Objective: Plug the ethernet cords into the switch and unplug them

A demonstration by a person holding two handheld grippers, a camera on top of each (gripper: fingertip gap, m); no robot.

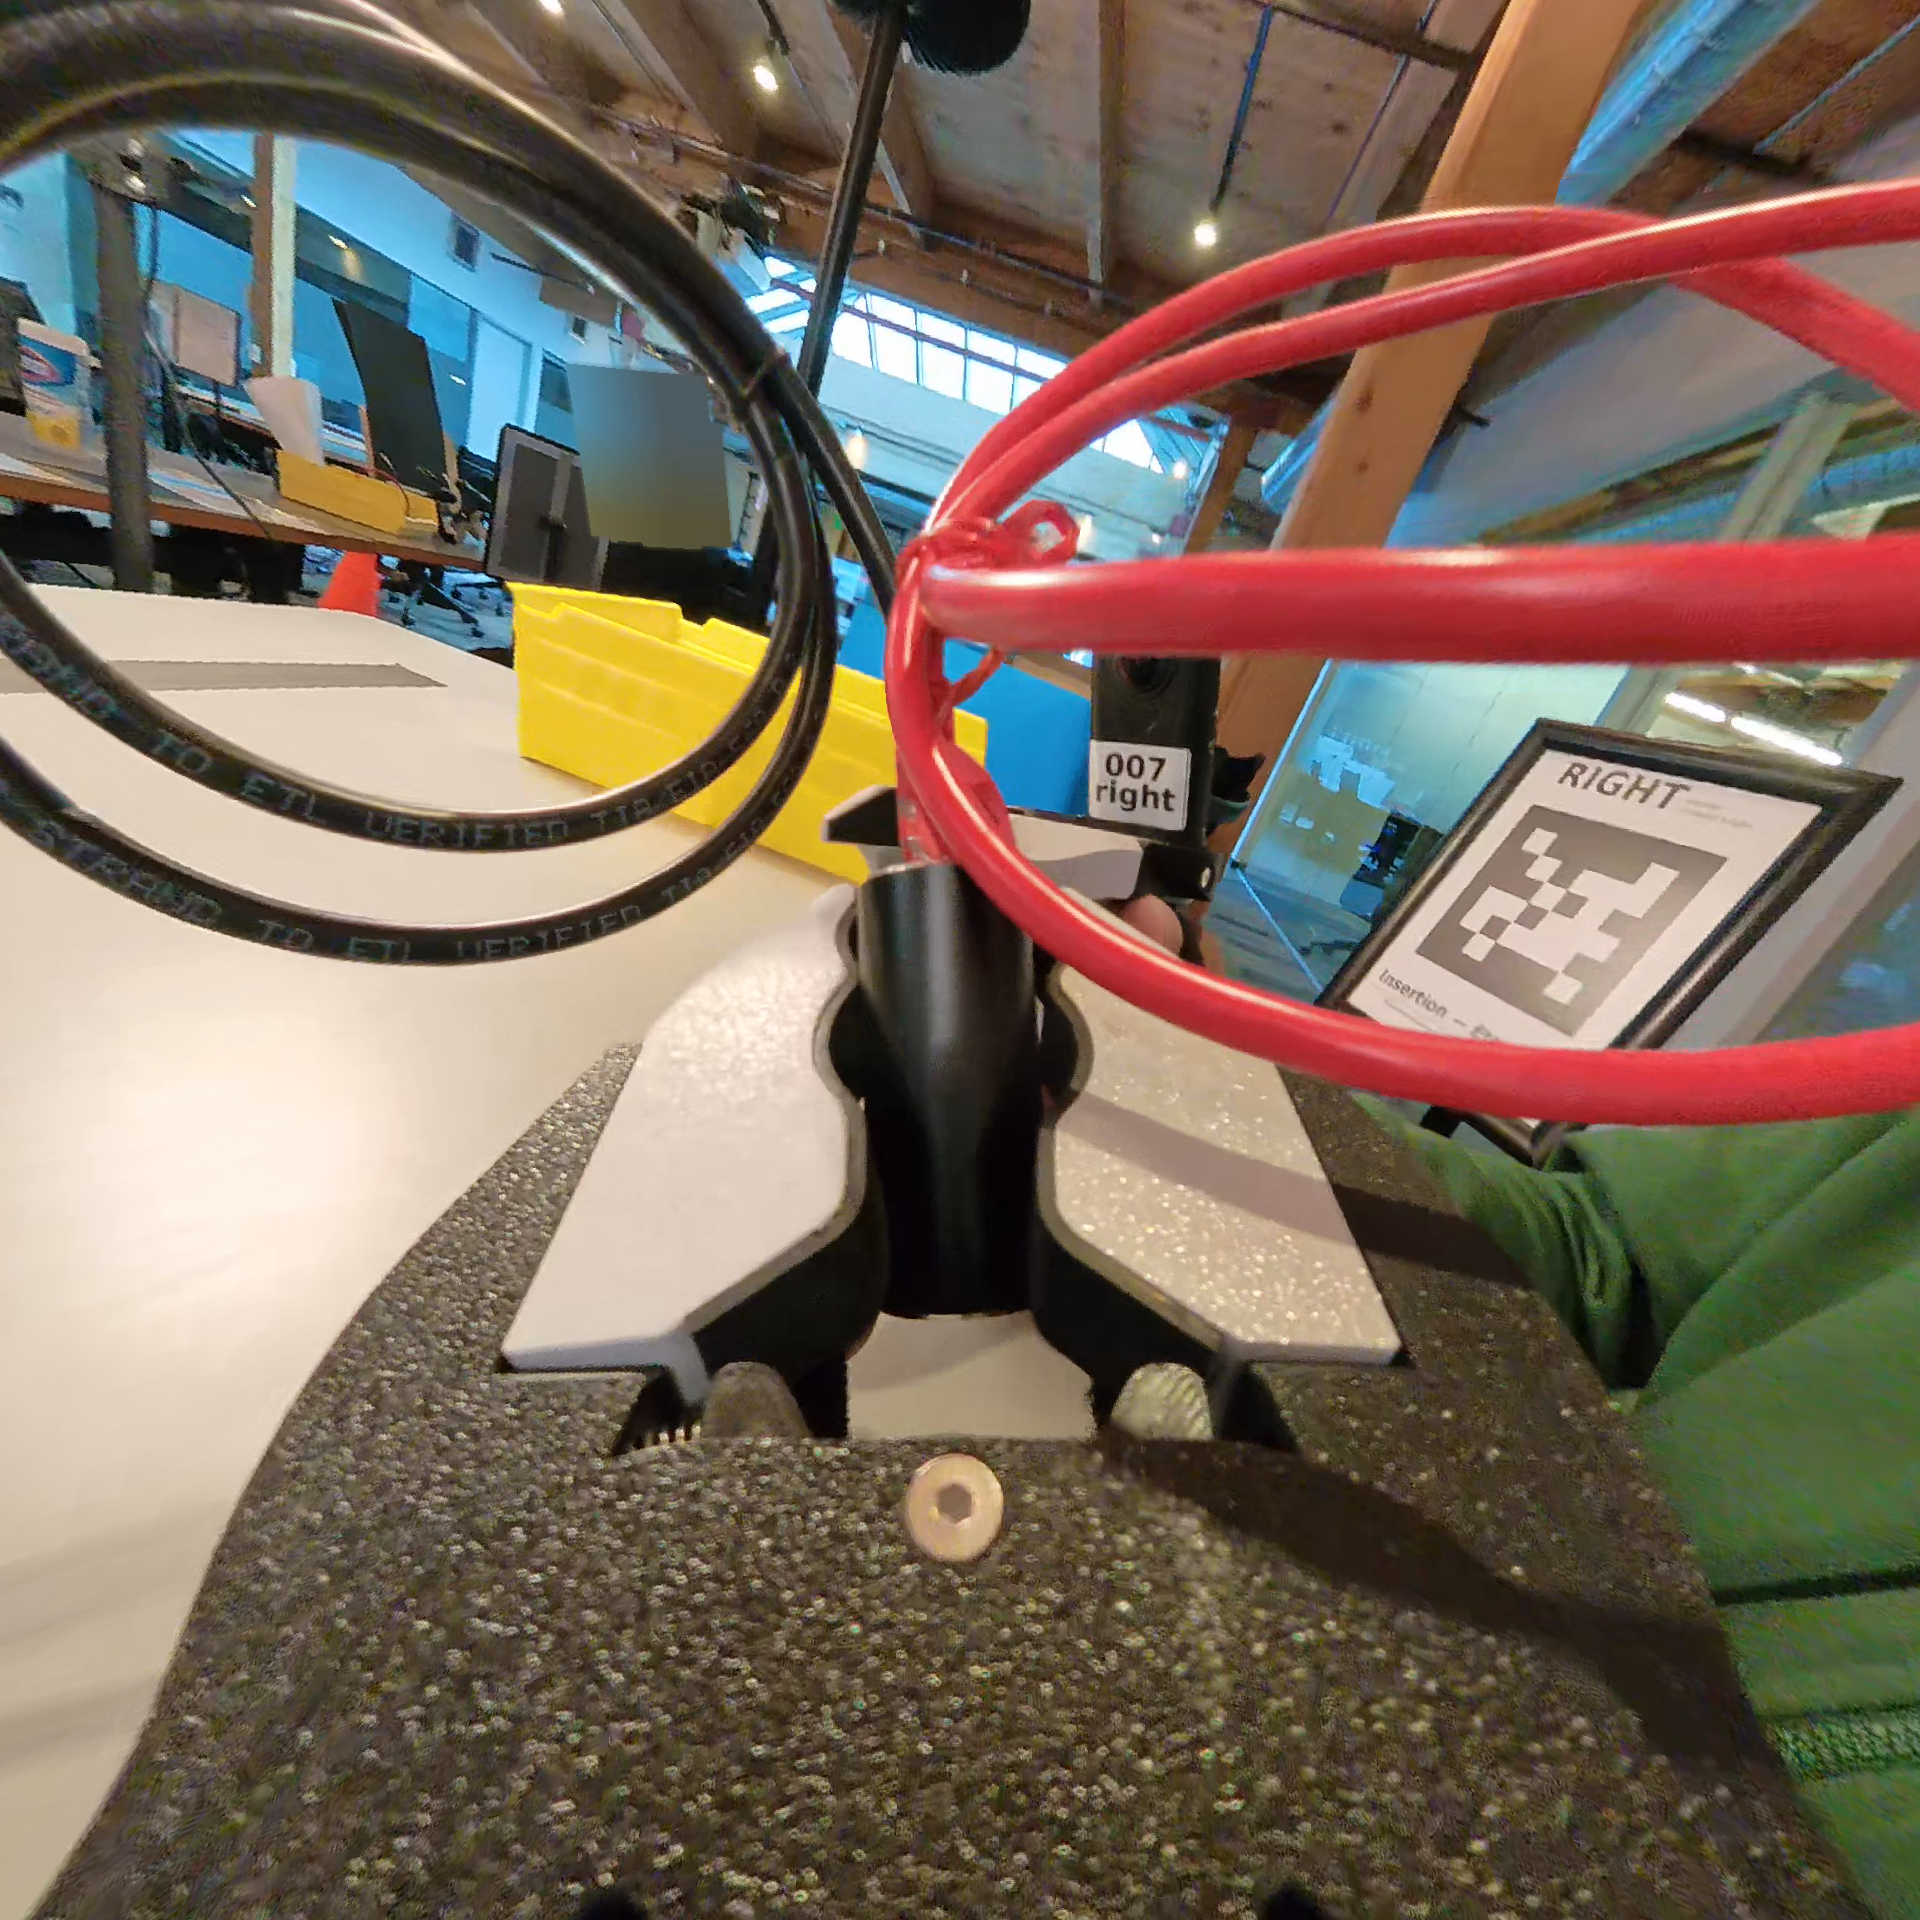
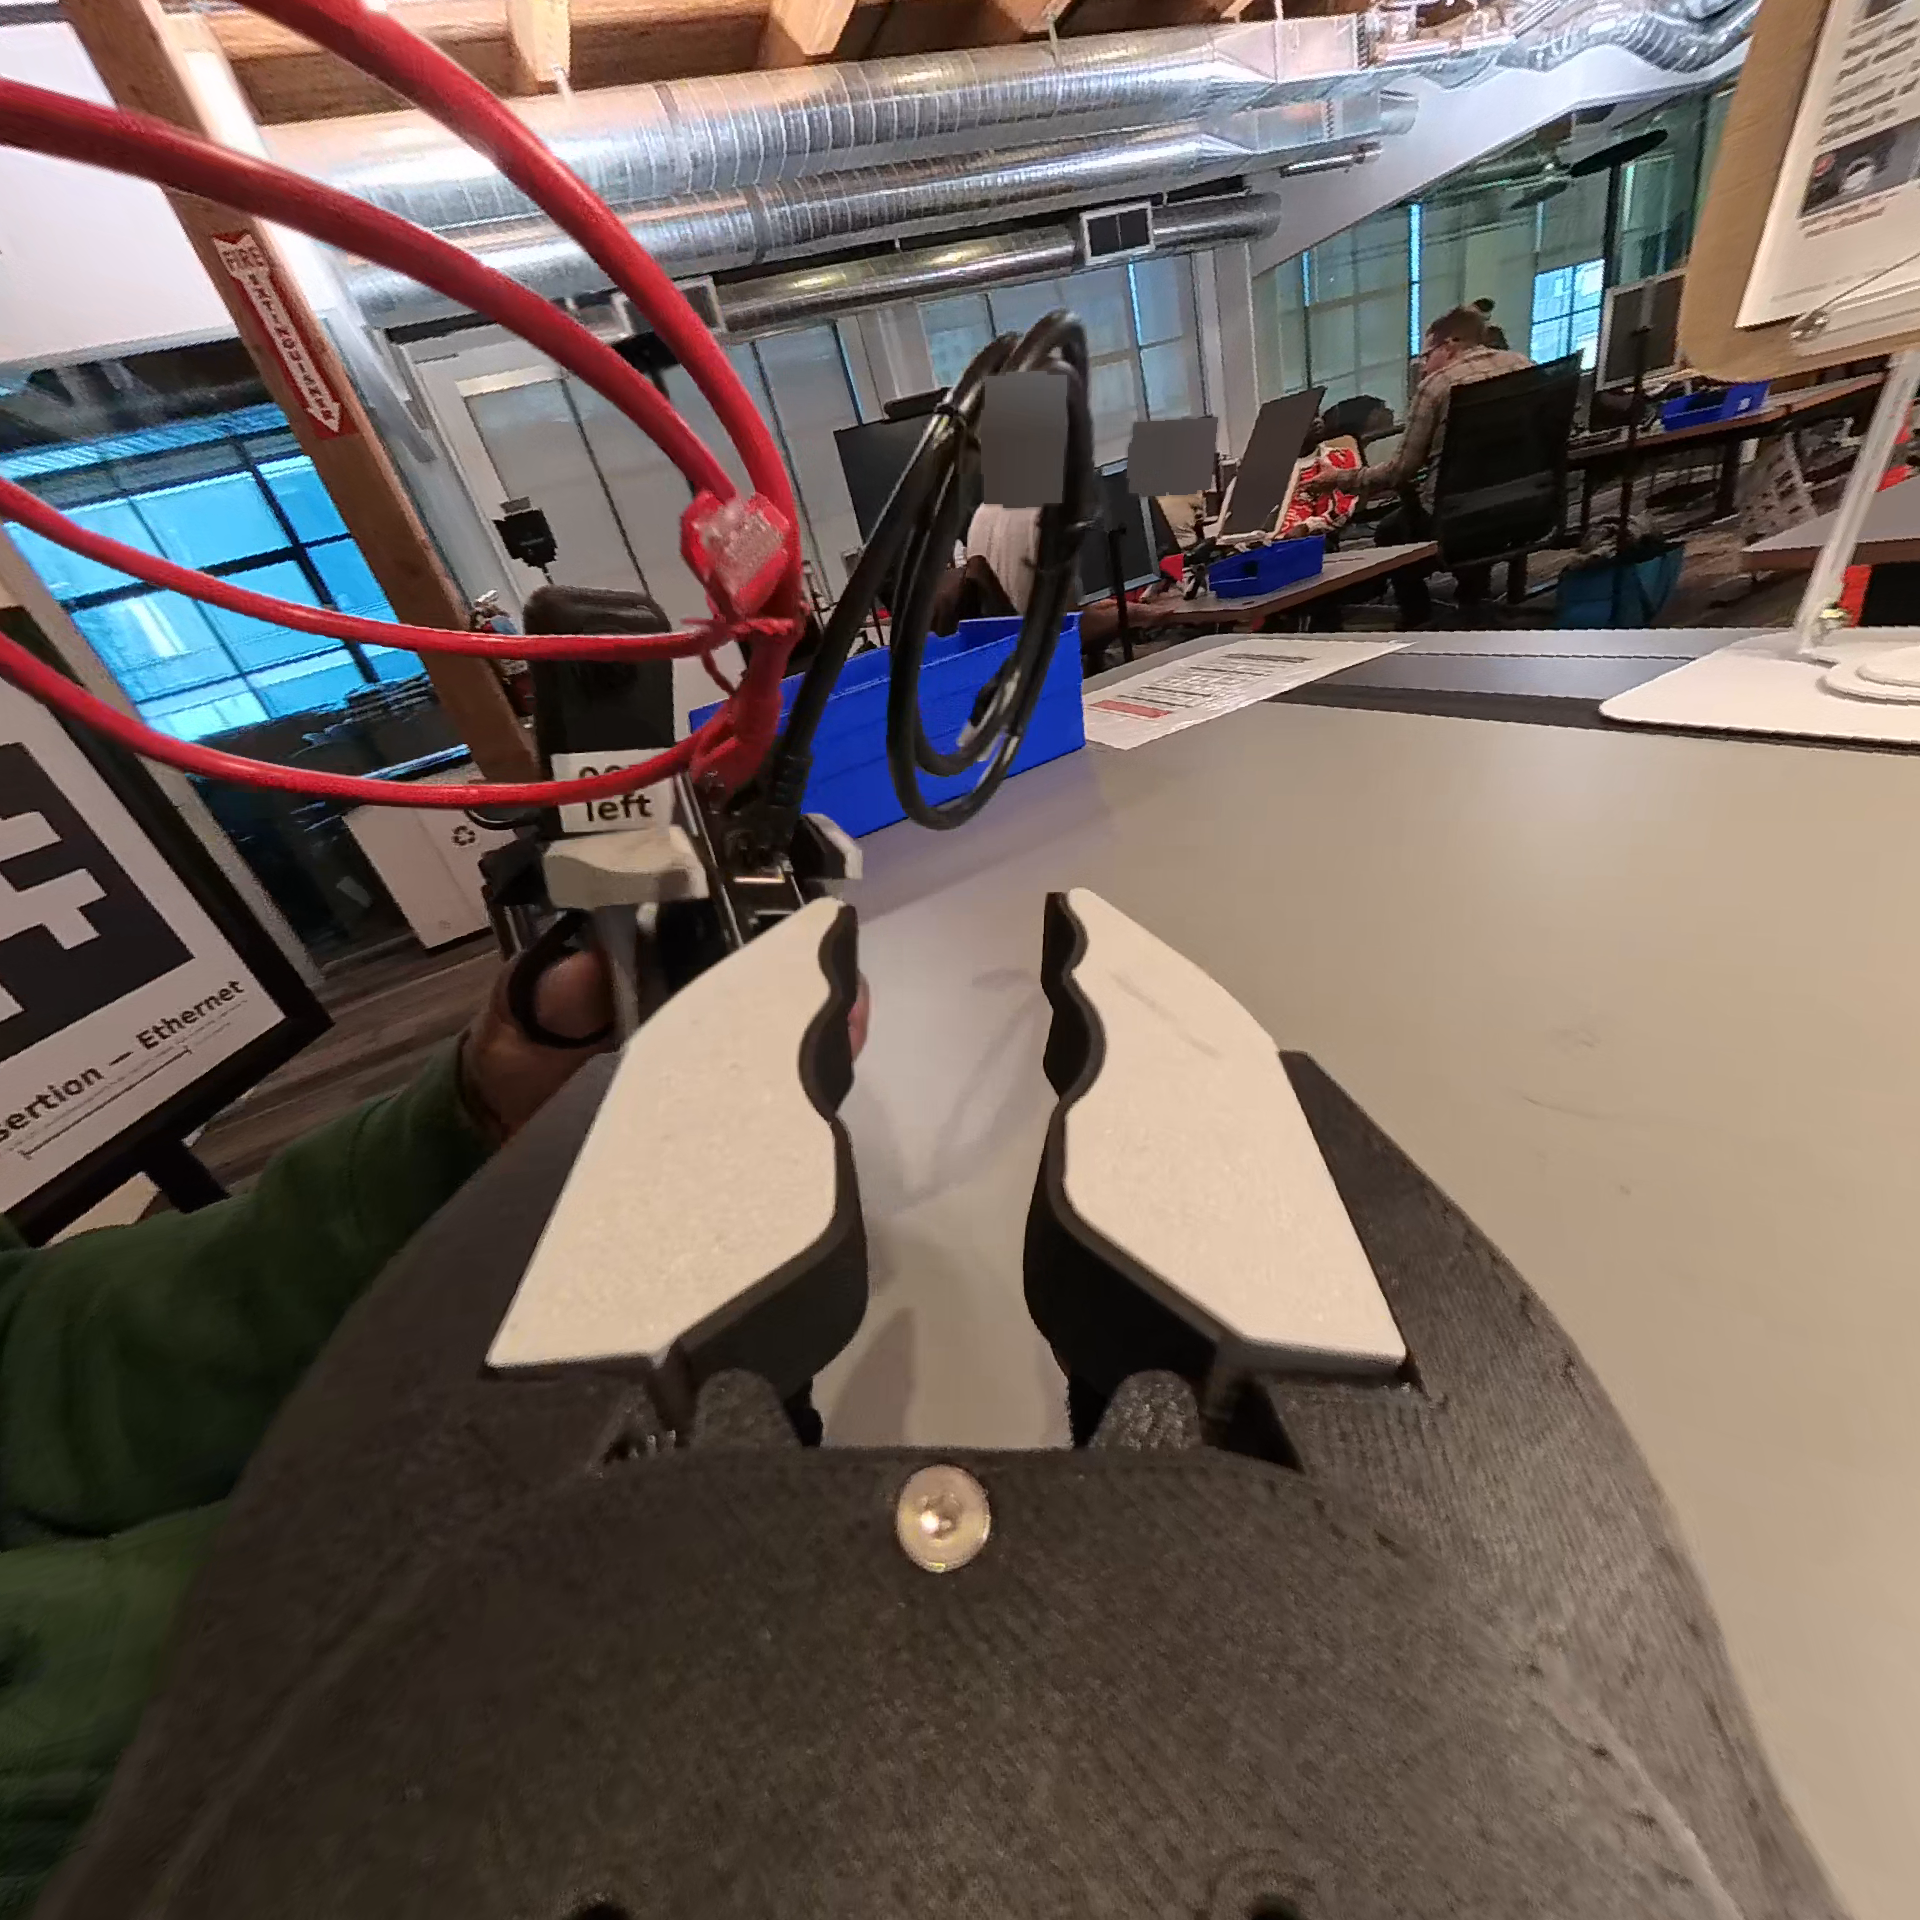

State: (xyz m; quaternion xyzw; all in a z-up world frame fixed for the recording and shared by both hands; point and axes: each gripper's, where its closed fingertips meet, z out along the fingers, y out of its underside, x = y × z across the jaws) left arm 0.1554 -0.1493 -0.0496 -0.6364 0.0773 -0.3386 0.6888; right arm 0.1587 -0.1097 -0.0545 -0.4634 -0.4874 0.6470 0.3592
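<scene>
A wide stretch of smooth pale grey tabletop (image 2: 1455, 987) lies bare ahead of the right gripper (image 2: 951, 935), whose two flat grey fingers with wavy black inner pads are spread apart with nothing between them. The table's near-left edge falls away beside a black-framed sign with a blocky black-and-white marker (image 2: 94, 935).

The left gripper (image 1: 948, 935) is closed on a black cylindrical object (image 1: 940, 1060), apparently the boot of a cord; the switch itself cannot be made out. From this grip two bundles rise clear of the table: a coiled glossy red ethernet cord (image 1: 1403, 603), tied with a red twist tie and with its clear-tipped plug (image 2: 736, 540) hanging free, and a coiled black round-jacketed ethernet cord (image 1: 582, 883).

A ribbed yellow plastic bin (image 1: 665, 686) and a blue plastic bin (image 2: 935, 707) stand on the table beyond the coils; their contents are hidden. A green sleeve (image 1: 1714, 1299) is seen at the side.
</scene>
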